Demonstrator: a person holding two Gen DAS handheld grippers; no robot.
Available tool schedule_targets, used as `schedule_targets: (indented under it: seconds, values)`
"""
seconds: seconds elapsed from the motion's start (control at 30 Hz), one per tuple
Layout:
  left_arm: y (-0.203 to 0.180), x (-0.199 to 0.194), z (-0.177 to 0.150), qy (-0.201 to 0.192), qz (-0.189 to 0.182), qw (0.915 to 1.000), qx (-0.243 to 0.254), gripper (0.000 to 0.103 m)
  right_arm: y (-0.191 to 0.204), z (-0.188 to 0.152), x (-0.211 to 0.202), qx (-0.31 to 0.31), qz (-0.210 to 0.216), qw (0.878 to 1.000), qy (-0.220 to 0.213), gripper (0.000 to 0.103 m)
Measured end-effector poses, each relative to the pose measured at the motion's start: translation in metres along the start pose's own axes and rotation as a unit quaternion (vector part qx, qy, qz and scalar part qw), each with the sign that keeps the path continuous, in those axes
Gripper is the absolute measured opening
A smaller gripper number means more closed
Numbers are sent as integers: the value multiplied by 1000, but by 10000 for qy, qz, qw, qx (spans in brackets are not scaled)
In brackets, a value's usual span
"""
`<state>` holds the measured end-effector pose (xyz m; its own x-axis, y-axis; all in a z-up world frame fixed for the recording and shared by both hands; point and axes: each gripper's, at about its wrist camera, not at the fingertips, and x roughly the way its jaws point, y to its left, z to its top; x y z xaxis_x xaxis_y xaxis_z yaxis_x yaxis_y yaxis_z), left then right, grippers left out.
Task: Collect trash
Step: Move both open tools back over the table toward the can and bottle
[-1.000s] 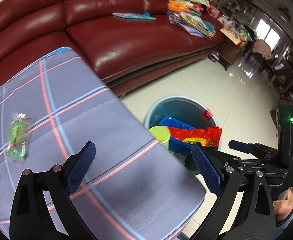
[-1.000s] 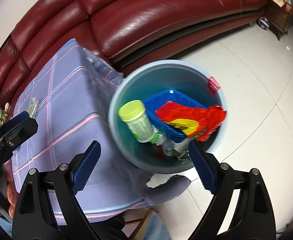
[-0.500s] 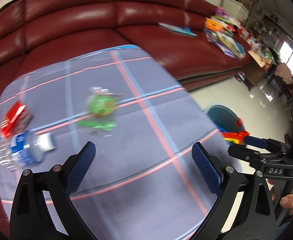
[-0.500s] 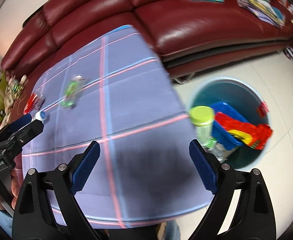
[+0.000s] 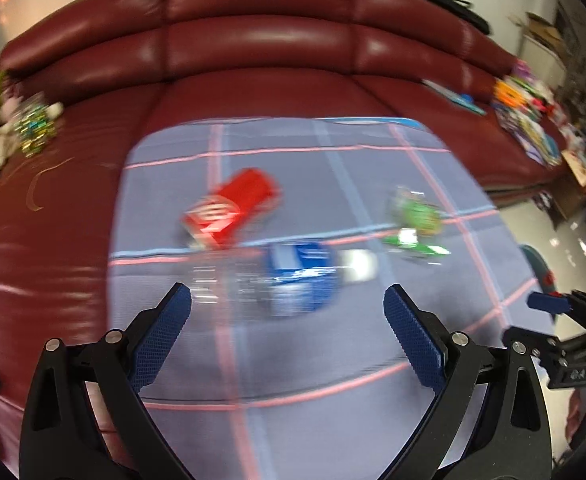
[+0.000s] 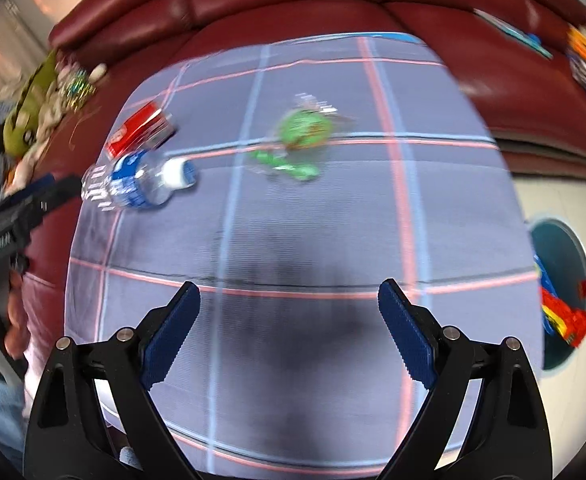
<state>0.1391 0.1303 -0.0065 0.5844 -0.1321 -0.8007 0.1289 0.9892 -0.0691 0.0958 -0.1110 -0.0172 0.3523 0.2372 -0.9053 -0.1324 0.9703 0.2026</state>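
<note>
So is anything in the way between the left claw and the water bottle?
No, nothing visible. The left claw is open, with the bottle lying just ahead on the cloth. The red box lies behind the bottle.

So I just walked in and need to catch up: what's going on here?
A person holding a gripper in each hand is clearing trash off a checked cloth in front of a red sofa. Both the left gripper and right gripper are open and empty. A plastic bottle, a red carton and a green wrapper lie on the cloth; the left gripper faces the bottle. The bin at the right already holds several items.
</note>
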Motion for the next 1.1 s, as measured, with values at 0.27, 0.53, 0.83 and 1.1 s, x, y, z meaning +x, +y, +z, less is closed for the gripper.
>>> schedule_targets:
  seconds: [0.27, 0.53, 0.83, 1.1]
  values:
    - [95, 24, 6, 134, 580, 9980, -194, 97, 57, 25, 40, -239, 143, 9990, 361, 87]
    - [106, 64, 4, 372, 215, 9990, 90, 97, 86, 41, 71, -160, 116, 9976, 666, 87]
    - [60, 68, -7, 462, -411, 9943, 872, 97, 79, 55, 61, 71, -95, 9981, 599, 87]
    - [58, 70, 34, 334, -247, 9902, 1336, 97, 66, 52, 60, 220, -182, 9971, 703, 87]
